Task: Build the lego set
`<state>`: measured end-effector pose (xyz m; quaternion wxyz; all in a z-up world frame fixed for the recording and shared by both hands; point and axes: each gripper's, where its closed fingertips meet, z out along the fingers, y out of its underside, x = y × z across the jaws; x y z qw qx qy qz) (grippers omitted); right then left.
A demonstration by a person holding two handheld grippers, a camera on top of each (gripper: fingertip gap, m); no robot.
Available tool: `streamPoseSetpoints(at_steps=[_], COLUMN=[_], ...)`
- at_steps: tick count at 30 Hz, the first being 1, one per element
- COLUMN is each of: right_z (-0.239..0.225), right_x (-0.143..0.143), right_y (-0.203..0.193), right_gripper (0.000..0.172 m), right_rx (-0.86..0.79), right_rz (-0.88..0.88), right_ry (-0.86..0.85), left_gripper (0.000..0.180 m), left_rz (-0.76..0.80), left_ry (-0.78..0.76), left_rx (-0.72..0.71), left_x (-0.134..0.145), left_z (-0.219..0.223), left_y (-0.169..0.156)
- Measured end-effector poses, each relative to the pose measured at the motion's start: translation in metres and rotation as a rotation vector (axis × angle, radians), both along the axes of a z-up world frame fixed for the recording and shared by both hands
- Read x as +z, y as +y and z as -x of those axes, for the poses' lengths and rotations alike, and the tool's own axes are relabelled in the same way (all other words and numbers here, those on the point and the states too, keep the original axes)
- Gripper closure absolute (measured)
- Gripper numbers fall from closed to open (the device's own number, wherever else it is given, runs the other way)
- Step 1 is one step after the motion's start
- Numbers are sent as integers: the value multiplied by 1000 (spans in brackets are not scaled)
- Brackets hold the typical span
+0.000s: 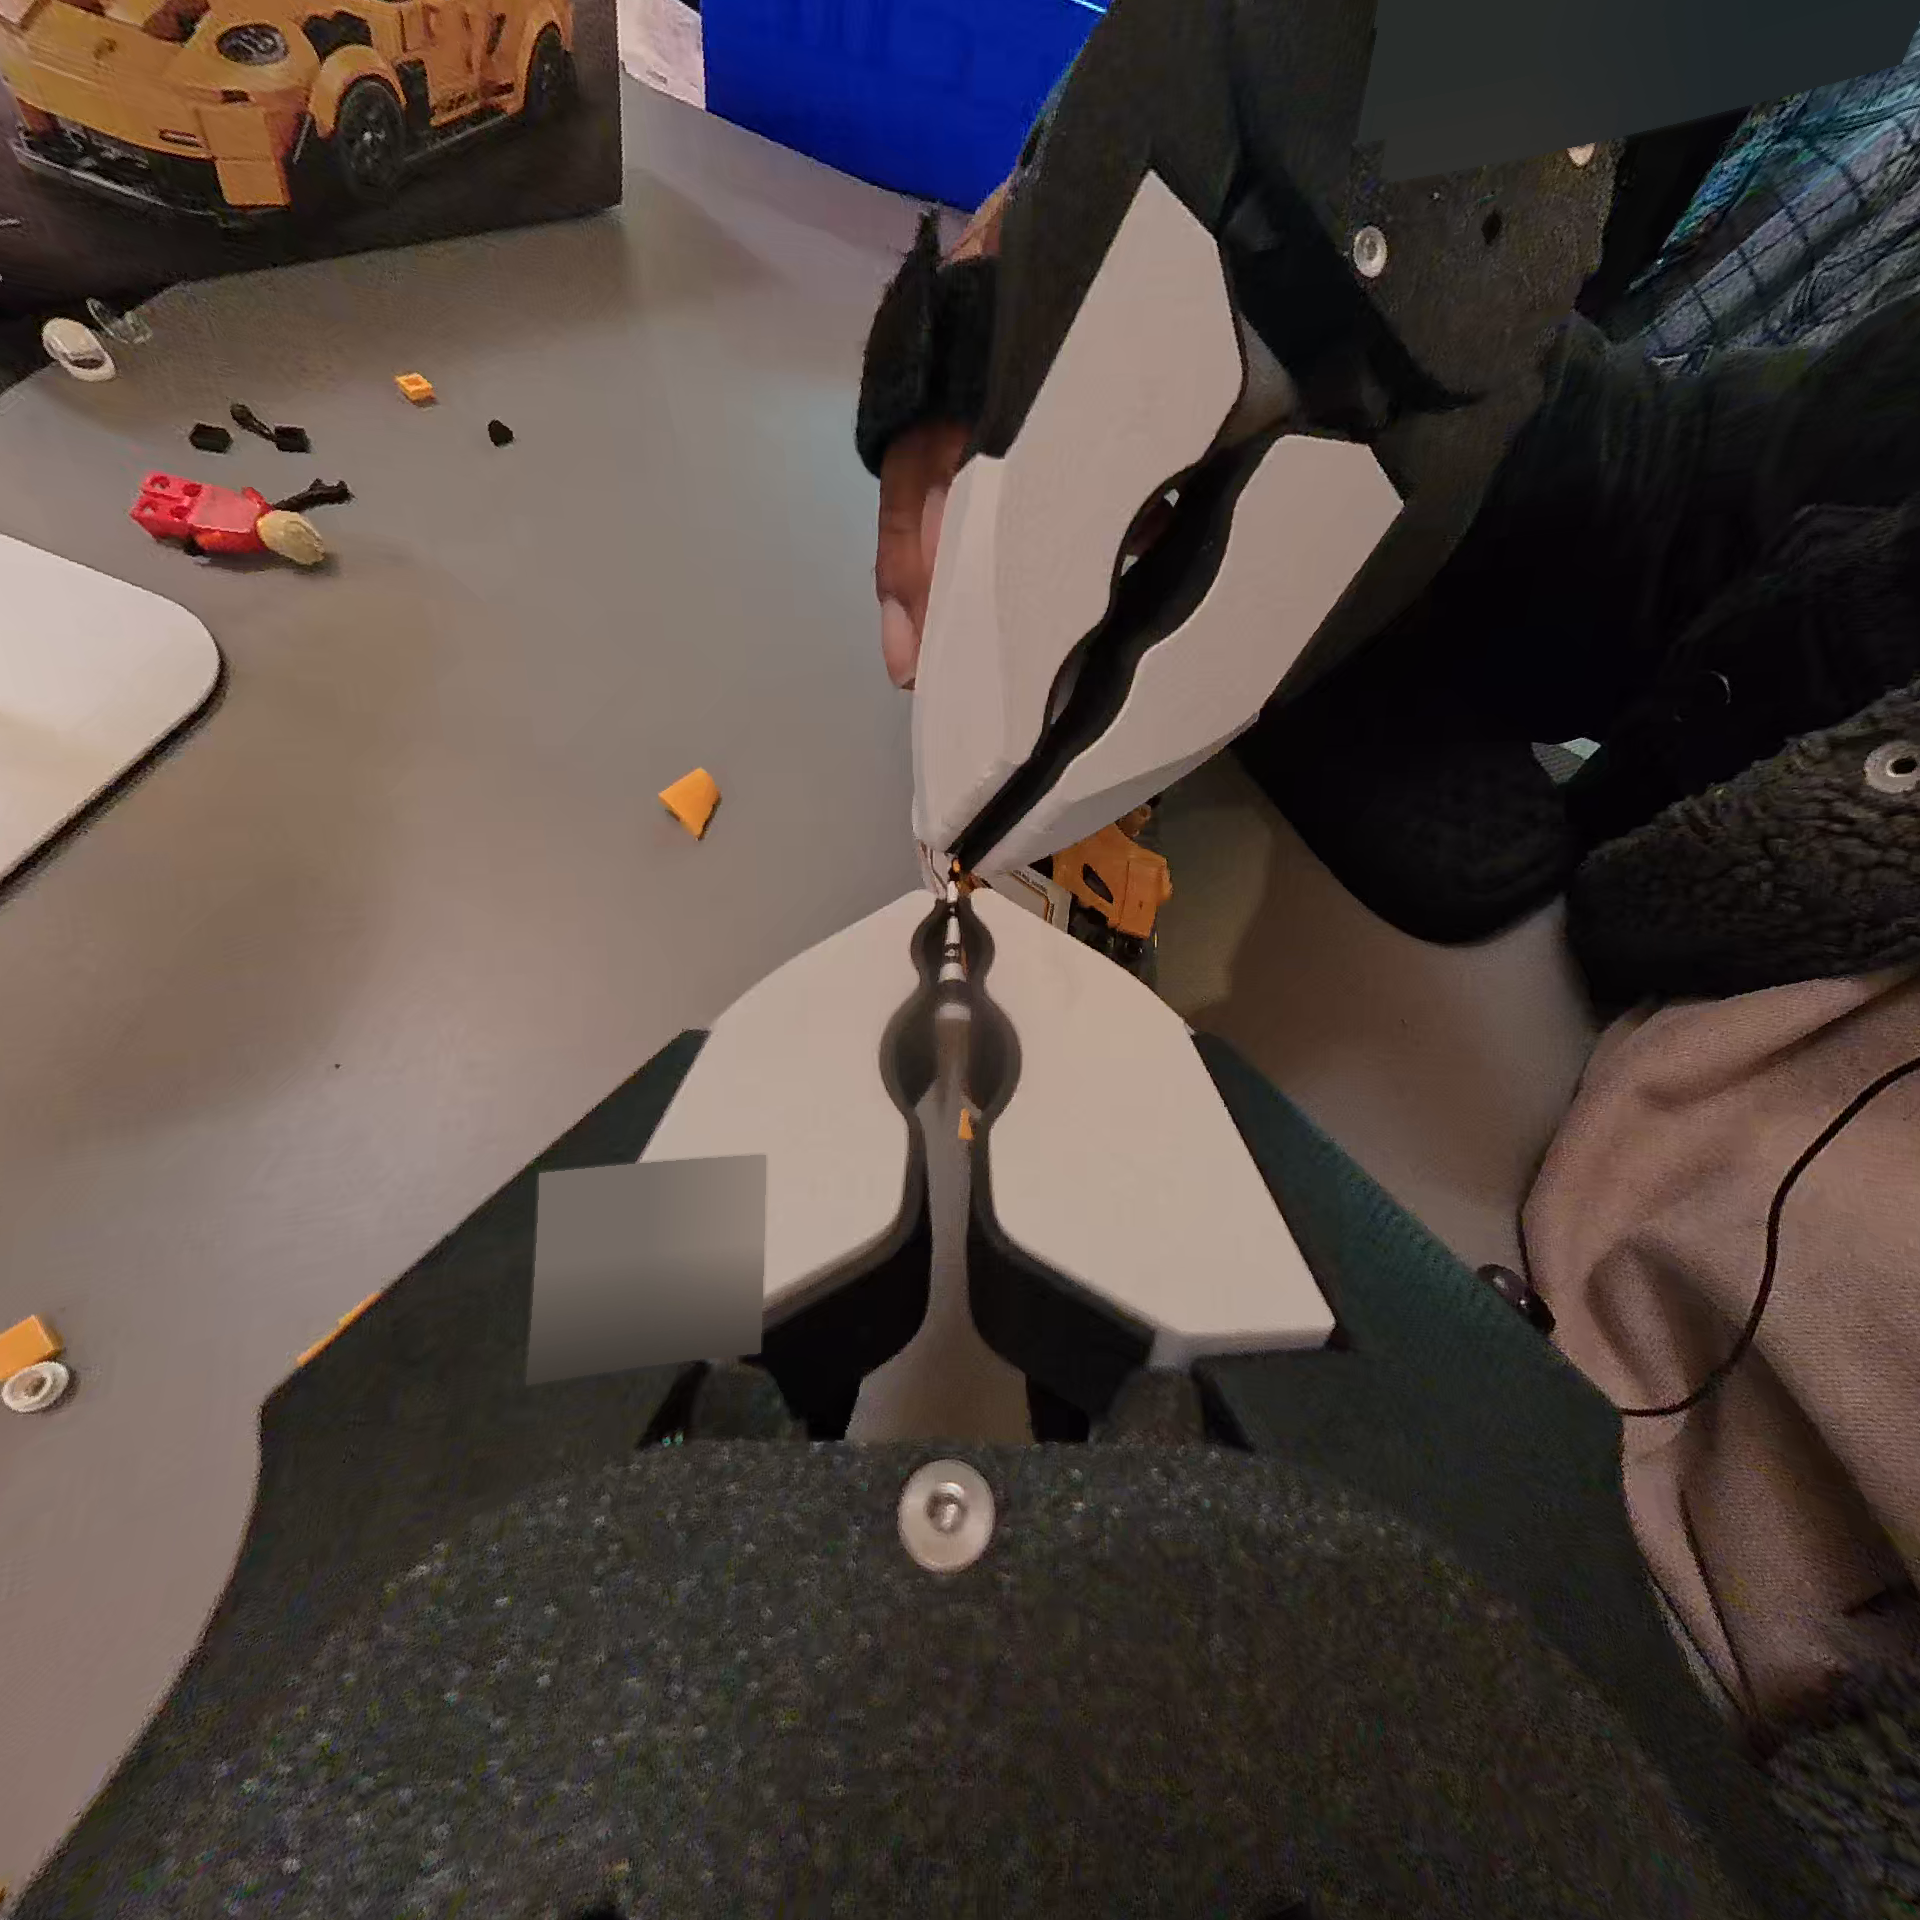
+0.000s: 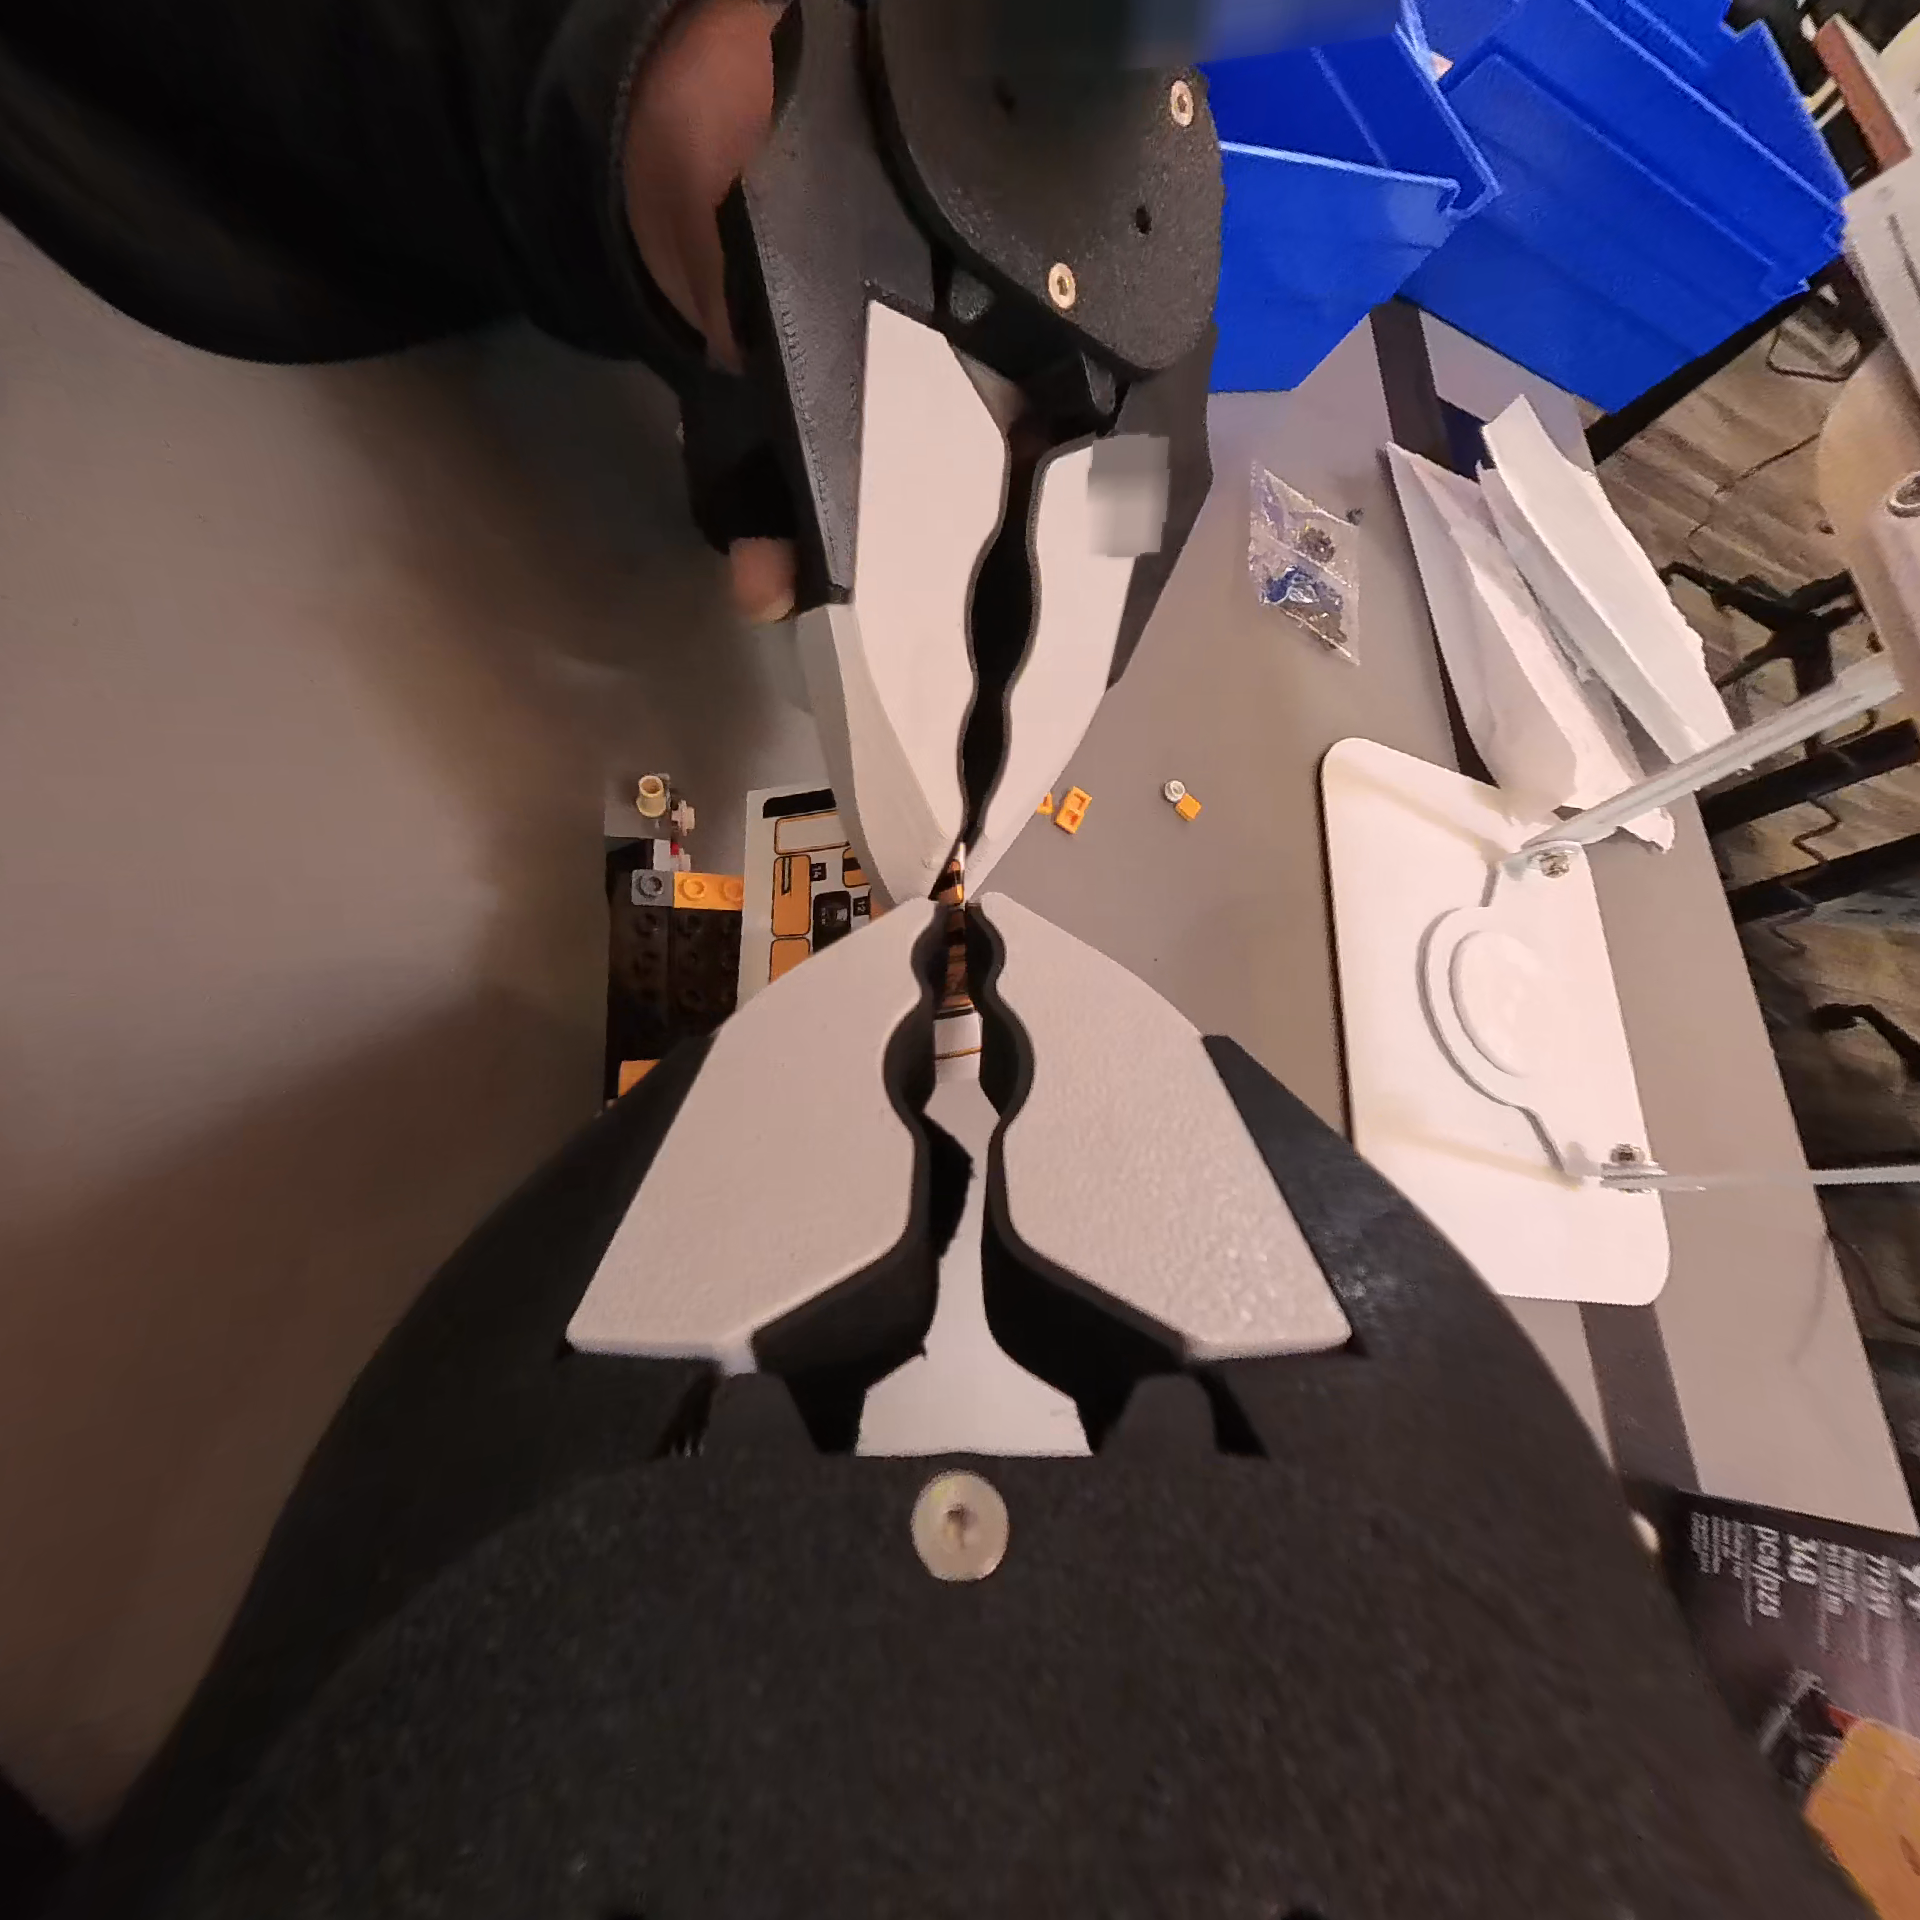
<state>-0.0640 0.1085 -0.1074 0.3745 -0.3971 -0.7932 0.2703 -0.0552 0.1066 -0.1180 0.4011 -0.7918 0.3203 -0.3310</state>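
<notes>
— Left wrist view: noted what?

— Found left gripper (image 1: 951, 906) clenched, tips pinched on the thin edge of a sticker sheet (image 1: 1027, 891) seen edge-on between the pads. Met tip to tip by right gripper (image 1: 951, 860), angled down from above, likewise closed at the same spot. Recorded an orange brick car (image 1: 1117, 883) just behind the sheet, on the grey table (image 1: 468, 987). Logged, well apart to the left: an orange wedge piece (image 1: 691, 800), a red minifigure (image 1: 218, 517) lying down, small black parts (image 1: 249, 431) and a printed box (image 1: 291, 114) at the far edge.

— Right wrist view?

— Found right gripper (image 2: 961, 912) shut, with an orange-and-black printed strip of the sheet showing between its pads. Opposed by left gripper (image 2: 961, 860), closed, tips touching that same strip. Saw the rest of the sticker sheet (image 2: 800, 883) spread to the left of the tips, beside a black-and-orange brick assembly (image 2: 675, 935). Noted two small orange pieces (image 2: 1070, 810) near the tips on the right, a white plate (image 2: 1486, 1039) farther right, a clear parts bag (image 2: 1304, 561) and blue bins (image 2: 1507, 187) beyond.
</notes>
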Motion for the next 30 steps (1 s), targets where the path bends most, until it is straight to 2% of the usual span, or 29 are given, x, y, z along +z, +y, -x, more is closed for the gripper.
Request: streamPoseSetpoints(at_steps=[4,11,14,24,26,30], right_z=[2,8,9,6,4,5], right_x=[1,11,13,12,9,12], right_y=[2,6,6,0,-6,-3], right_gripper=[170,170,170,172,172,172], right_rx=[-8,-17,-6,87,125,101], right_rz=[-71,-242,-310,-540,-544,-519], right_ry=[18,107,136,174,164,174], left_gripper=[180,180,180,180,180,180], left_rz=[57,299,361,423,420,361], left_ry=[-56,-363,-441,-474,-484,-441], left_rx=[18,37,33,32,55,41], left_x=[1,13,16,12,12,18], left_z=[1,3,3,1,5,5], left_y=[1,2,2,1,5,3])
